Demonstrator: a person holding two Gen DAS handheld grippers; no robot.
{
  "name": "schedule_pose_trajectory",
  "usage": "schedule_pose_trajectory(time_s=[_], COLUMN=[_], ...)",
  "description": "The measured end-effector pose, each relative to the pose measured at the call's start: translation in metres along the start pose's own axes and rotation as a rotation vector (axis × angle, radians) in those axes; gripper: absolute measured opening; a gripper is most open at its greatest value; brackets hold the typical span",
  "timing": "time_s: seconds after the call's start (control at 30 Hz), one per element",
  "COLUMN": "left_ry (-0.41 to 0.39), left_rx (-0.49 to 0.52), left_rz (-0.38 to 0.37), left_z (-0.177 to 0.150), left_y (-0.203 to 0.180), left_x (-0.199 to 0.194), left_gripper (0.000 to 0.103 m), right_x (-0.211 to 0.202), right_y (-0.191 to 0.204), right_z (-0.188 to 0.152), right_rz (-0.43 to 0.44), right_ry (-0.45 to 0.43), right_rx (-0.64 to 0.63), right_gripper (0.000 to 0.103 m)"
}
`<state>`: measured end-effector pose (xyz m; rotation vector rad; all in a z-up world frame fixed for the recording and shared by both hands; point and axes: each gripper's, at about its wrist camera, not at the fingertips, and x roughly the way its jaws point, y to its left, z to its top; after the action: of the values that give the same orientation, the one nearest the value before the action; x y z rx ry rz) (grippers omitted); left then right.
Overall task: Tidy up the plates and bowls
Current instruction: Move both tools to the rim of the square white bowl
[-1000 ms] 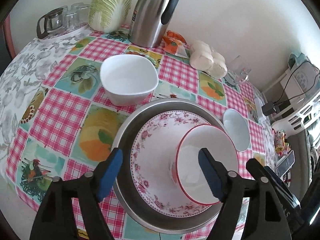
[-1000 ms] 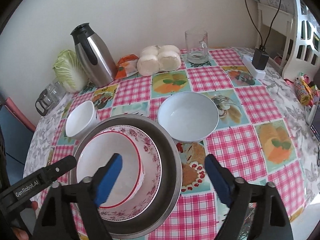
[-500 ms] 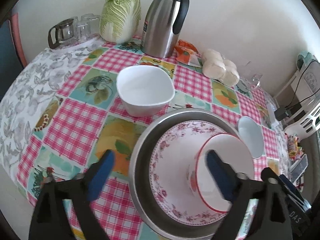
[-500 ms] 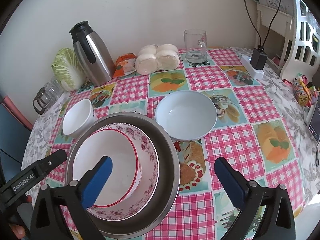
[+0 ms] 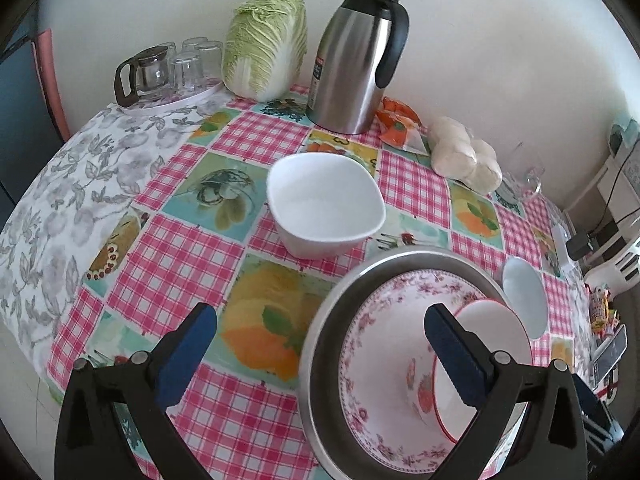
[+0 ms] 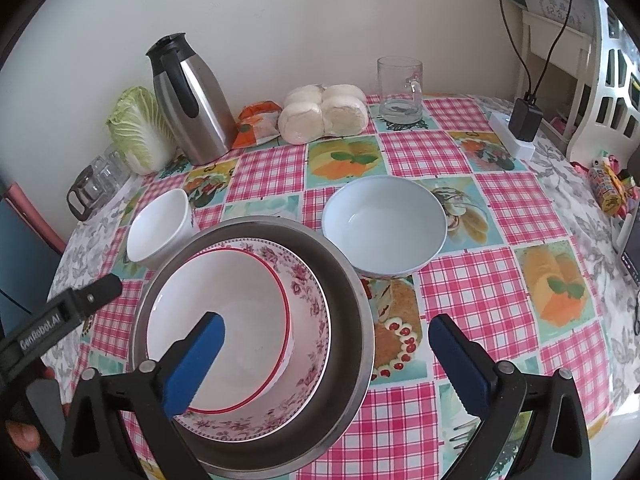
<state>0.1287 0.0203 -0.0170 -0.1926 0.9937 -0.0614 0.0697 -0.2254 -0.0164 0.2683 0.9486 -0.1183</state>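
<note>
A steel basin (image 6: 344,320) (image 5: 320,344) holds a pink floral plate (image 6: 308,292) (image 5: 380,320), and a red-rimmed white bowl (image 6: 240,300) (image 5: 492,328) sits in the plate. A white squarish bowl (image 5: 324,204) (image 6: 158,226) stands left of the basin. A pale blue bowl (image 6: 384,224) (image 5: 524,296) stands right of it. My left gripper (image 5: 320,352) is open and empty, over the basin's left rim. My right gripper (image 6: 326,356) is open and empty above the basin's right edge.
At the back stand a steel thermos (image 5: 356,60), a cabbage (image 5: 264,44), a tray of glasses with a small pot (image 5: 168,72), buns (image 6: 324,114), an orange packet (image 6: 256,124) and a glass mug (image 6: 400,90). A power strip (image 6: 516,136) lies at the right.
Both grippers have opened wider and drawn back. My left gripper has shifted left, away from the red-rimmed bowl, so the white squarish bowl is now nearer the middle of its view.
</note>
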Motion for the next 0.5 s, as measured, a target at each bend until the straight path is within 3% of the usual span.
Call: schedule_pose_trajectory(time_s=[0.27, 0.5], left_ry=[0.011, -0.005], left_rx=[-0.044, -0.08], left_rz=[-0.033, -0.047], left_z=[0.013, 0.027], left_y=[0.028, 0.05], left_x=[0.013, 0.016], left_gripper=[0.103, 0.103], right_x=[0.005, -0.008], right_y=[-0.004, 0.004], right_z=[-0.002, 0.02], right_rz=[-0.018, -0.044], right_ry=[0.025, 0.002], right_rx=[0.013, -0.002], right_gripper=[0.103, 0.103])
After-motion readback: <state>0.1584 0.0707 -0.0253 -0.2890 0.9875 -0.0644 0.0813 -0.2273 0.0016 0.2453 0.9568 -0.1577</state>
